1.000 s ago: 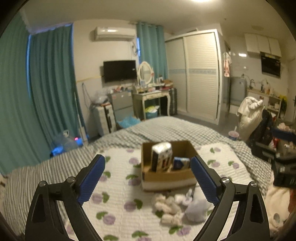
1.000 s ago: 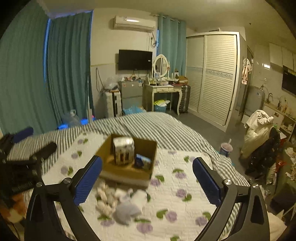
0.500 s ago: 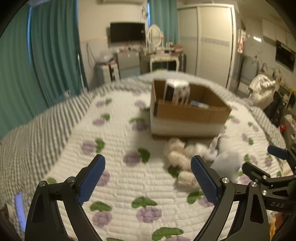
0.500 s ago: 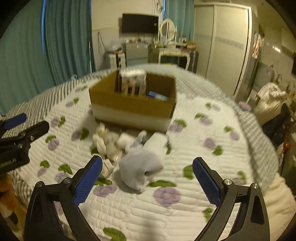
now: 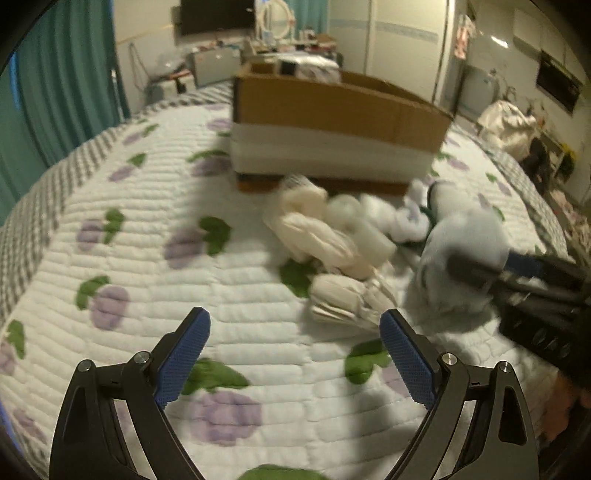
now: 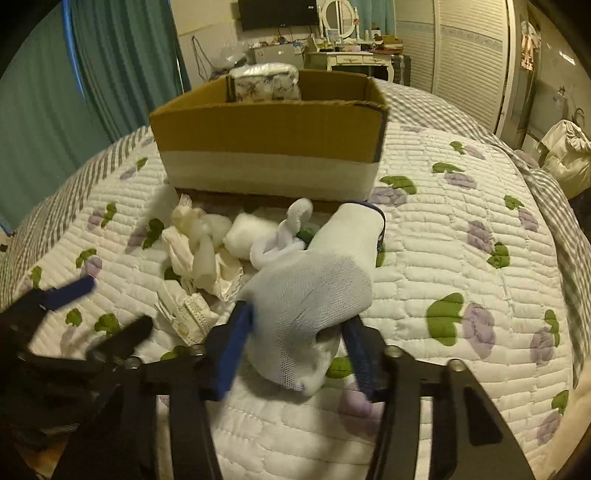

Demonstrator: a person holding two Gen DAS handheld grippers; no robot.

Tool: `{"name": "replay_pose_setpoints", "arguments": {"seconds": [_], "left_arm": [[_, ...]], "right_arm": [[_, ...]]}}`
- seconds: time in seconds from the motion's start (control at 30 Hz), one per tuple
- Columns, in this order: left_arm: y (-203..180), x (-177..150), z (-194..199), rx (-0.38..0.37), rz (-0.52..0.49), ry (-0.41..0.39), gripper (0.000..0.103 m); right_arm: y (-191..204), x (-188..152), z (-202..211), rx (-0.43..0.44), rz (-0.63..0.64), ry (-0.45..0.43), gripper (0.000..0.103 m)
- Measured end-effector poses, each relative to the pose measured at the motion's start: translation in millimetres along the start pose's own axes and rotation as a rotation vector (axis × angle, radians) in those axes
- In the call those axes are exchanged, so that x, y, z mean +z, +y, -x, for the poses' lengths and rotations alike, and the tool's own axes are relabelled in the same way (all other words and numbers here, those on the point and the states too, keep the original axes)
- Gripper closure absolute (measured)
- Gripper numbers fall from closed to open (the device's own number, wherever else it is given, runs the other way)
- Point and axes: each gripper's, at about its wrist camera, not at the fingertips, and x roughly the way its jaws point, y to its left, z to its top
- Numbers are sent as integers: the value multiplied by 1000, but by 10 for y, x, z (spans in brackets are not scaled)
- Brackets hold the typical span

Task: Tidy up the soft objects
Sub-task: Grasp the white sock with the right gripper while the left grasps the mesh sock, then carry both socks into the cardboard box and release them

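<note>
Left wrist view: left gripper point(image 5: 294, 350) hangs low over the quilt point(image 5: 155, 280), jaws spread wide, nothing between them. Pile of cream cloth bundles point(image 5: 321, 236) lies just ahead, toward the right finger, right in front of the cardboard box point(image 5: 332, 122). Pale blue sock point(image 5: 458, 254) sits at the pile's right edge — right gripper point(image 5: 476, 271) comes in from the right, its fingers on it. Motion blur here, no readable writing on the box.

Right wrist view: right gripper point(image 6: 299, 345) jaws narrowed around the near end of the sock point(image 6: 314, 291), blue pads point(image 6: 232, 347) touching it on both sides; sock lies on the quilt point(image 6: 461, 258), far end pointing at the box point(image 6: 269, 144). Cream bundles point(image 6: 199, 254) just left of it. Wrapped patterned pack point(image 6: 264, 83) stands inside the box at the back — its print too small to read. Left gripper point(image 6: 107, 317) blurred at lower left. TV point(image 6: 277, 13) and dressing table point(image 6: 351, 57) behind.
</note>
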Motion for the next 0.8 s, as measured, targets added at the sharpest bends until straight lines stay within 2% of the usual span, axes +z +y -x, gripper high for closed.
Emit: {"name": "replay_pose_setpoints", "arguments": {"seconds": [0.2,0.33,0.4,0.5,0.63,0.8], "left_arm": [[-177,52,-130,-33,-41,23,10],[-247,64,-247,-20,-60,48,11],[-248,51,-297,-31,-62,67,33],[-252,45,-281,-63,-68,67,46],[-261,47,-149,-94,-68,38,47],[-260,65,106,-100,-44,15,47]], "right_arm": [[-176,38,194,15,-39,-63,61],[-215,42,194,29,-50,-70,61],[-226,31,181,31,-52,-68,61],[-232,5,172,29,-49,-64,61],[-227,-17,220,40,-58,-56,61],[-160,-23,443,43,-49,-90,61]]}}
